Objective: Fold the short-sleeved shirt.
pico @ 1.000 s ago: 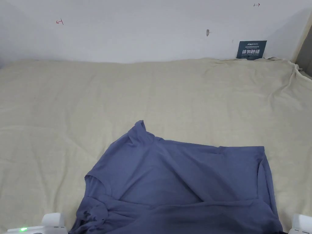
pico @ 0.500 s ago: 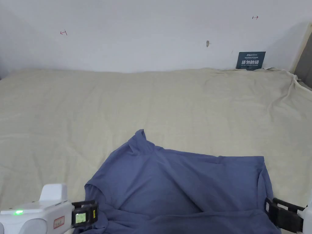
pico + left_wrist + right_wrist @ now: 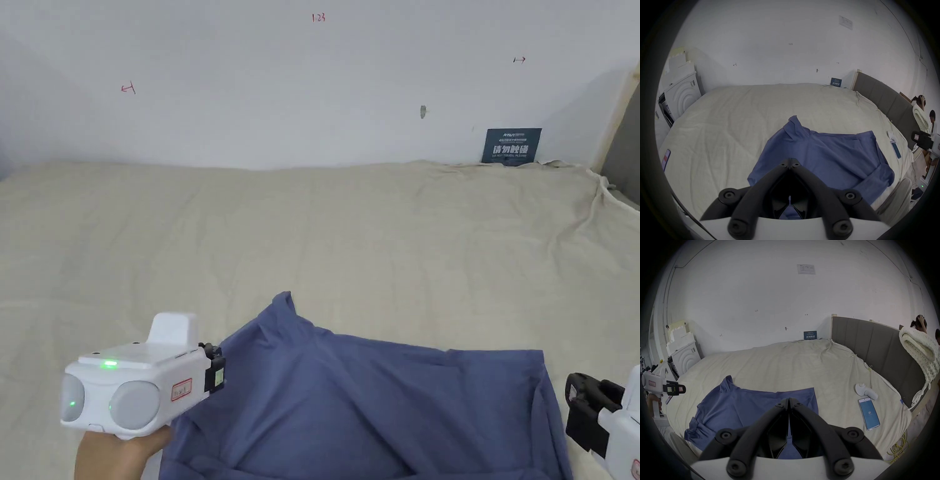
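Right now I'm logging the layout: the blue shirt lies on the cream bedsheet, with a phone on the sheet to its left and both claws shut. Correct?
Nearly. In the right gripper view, the phone lies right of the blue shirt; the rest holds.

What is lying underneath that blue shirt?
The blue short-sleeved shirt lies on a cream bed sheet, which shows all around it. Whether anything else sits beneath the shirt cannot be seen, since the cloth covers that patch.
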### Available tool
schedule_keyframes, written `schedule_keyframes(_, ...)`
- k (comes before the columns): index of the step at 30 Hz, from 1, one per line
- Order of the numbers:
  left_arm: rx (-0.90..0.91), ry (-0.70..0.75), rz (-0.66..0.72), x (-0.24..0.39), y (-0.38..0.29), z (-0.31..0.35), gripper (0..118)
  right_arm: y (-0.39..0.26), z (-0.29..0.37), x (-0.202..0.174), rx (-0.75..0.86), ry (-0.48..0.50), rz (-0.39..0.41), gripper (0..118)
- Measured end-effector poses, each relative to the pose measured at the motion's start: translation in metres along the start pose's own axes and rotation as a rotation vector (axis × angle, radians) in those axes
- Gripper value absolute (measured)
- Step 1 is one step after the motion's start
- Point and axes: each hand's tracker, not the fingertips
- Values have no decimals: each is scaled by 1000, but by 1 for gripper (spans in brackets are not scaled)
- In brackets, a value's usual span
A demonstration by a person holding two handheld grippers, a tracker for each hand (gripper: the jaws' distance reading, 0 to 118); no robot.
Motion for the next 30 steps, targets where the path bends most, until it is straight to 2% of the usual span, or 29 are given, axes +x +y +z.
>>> schedule_keyframes(13, -225, -29, 12, -43, 71, -181, 0, 14, -60, 8, -67, -20, -8, 1)
schedule_keyframes(15, -255, -32, 23, -47, 78, -204, 13, 14, -67, 9, -78, -27, -4, 1)
schedule_keyframes(17, -297, -47, 34, -49, 81, -222, 55, 14, -71, 12, -87, -34, -4, 1)
schedule_keyframes(18, -326, -48, 37, -49, 83, -229, 69, 13, -73, 13, -92, -37, -5, 1)
schedule_keyframes(19, -340, -33, 33, -48, 84, -237, 74, 13, -76, 14, -100, -40, -5, 1)
schedule_keyframes(20, -350, -21, 21, -46, 84, -242, 74, 12, -78, 15, -106, -44, -6, 1)
schedule_keyframes(21, -349, -18, 6, -45, 84, -245, 87, 11, -79, 17, -110, -47, -7, 1)
schedule_keyframes(22, -346, -14, -16, -43, 85, -250, 93, 9, -81, 18, -118, -49, -8, 1)
schedule_keyframes(25, -384, 2, -34, -42, 83, -261, 93, 7, -83, 21, -131, -59, -7, 1)
schedule_keyframes(27, -409, -5, -37, -40, 82, -266, 87, 6, -83, 22, -138, -62, -12, 1)
schedule_keyframes(30, -453, -18, -44, -34, 77, -273, 55, 4, -84, 24, -148, -63, -18, 1)
